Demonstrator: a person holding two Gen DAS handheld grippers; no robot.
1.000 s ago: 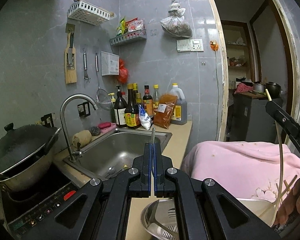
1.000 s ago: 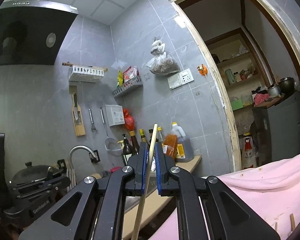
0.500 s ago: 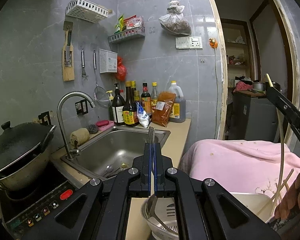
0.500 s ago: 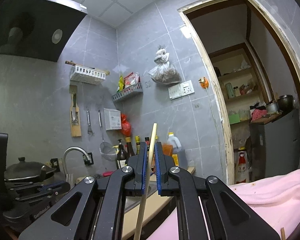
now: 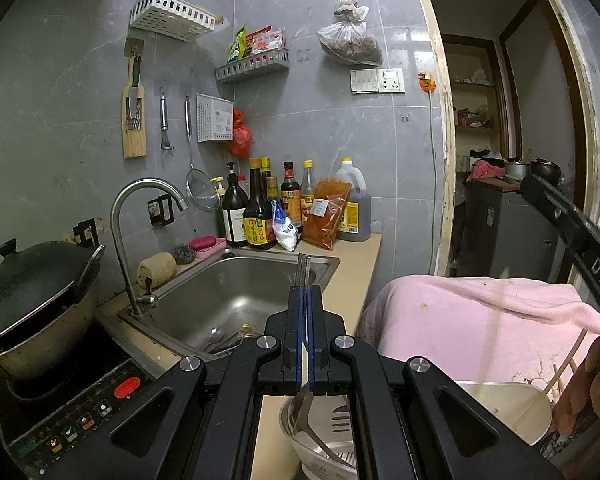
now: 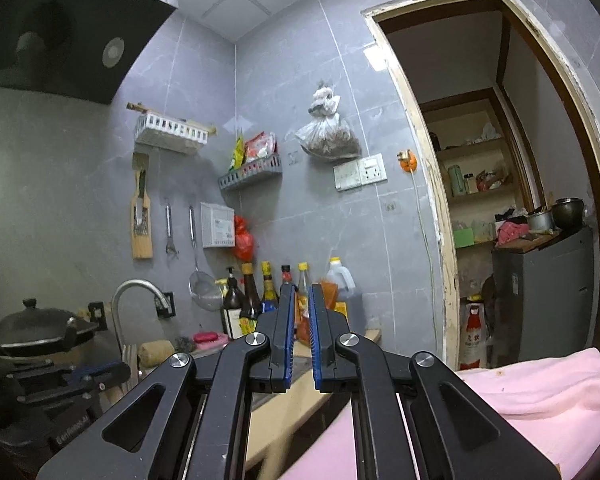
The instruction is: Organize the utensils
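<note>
1. The steel sink [image 5: 236, 300] fills the middle of my left view. A spoon [image 5: 216, 334] and other cutlery lie at its bottom.
2. A pink cloth [image 5: 460, 320] is draped to the right of the counter.
3. A lidded wok [image 5: 32, 280] sits on the cooktop left of the tap.
4. A white tub [image 5: 512, 408] stands low on the right, with wooden chopsticks [image 5: 568, 360] leaning out of it. One pale chopstick [image 5: 494, 332] shows as an upright blur above it.
5. A metal bowl [image 5: 300, 440] sits just under my left gripper, with a slotted spatula [image 5: 336, 416] lying in it.
6. My right gripper [image 6: 300, 292] is raised toward the wall, its fingers slightly parted with nothing between them.
7. My left gripper [image 5: 303, 292] is pressed together on thin steel chopsticks [image 5: 303, 270]. Their ends poke past the tips, over the sink's near edge.
</note>
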